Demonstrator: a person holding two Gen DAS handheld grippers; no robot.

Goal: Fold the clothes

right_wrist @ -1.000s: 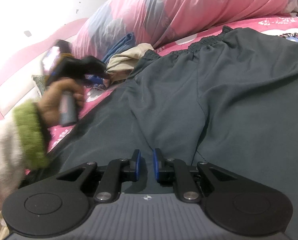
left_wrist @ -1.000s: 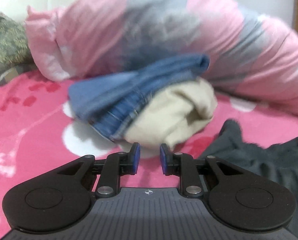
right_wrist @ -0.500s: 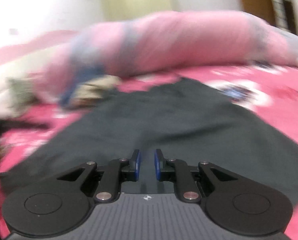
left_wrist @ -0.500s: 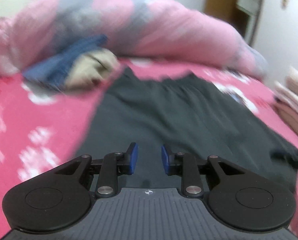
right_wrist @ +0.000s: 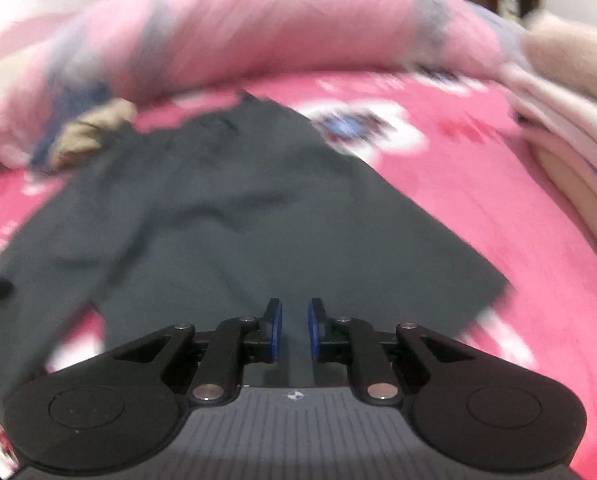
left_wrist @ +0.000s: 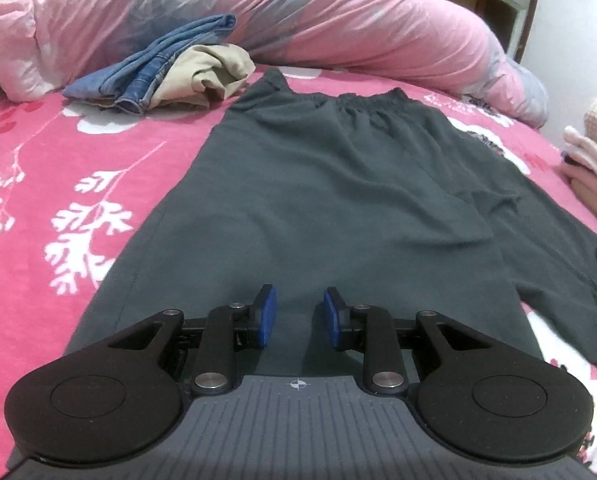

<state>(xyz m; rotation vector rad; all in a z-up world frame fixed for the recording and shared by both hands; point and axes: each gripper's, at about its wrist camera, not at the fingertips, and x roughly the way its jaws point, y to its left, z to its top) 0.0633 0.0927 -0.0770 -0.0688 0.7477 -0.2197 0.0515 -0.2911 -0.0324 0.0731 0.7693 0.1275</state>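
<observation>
Dark grey trousers [left_wrist: 338, 184] lie spread flat on the pink floral bedsheet [left_wrist: 58, 184], waistband at the far end. My left gripper [left_wrist: 300, 316] hovers over the near part of the left leg, open, nothing between its blue pads. In the right wrist view, which is blurred, the same grey trousers [right_wrist: 238, 216] stretch away from my right gripper [right_wrist: 295, 330]. That gripper is over the hem of the right leg, narrowly open and empty.
Blue jeans [left_wrist: 150, 68] and a beige garment [left_wrist: 210, 72] are heaped at the far left. A rolled pink and grey duvet [left_wrist: 338, 16] runs along the back. A stack of folded pale clothes [right_wrist: 570, 120] sits at the right edge.
Both grippers swung from the far pile toward the leg end of the trousers. The left view has settled; the right view is still moving and blurred. The hand seen earlier is out of sight.
</observation>
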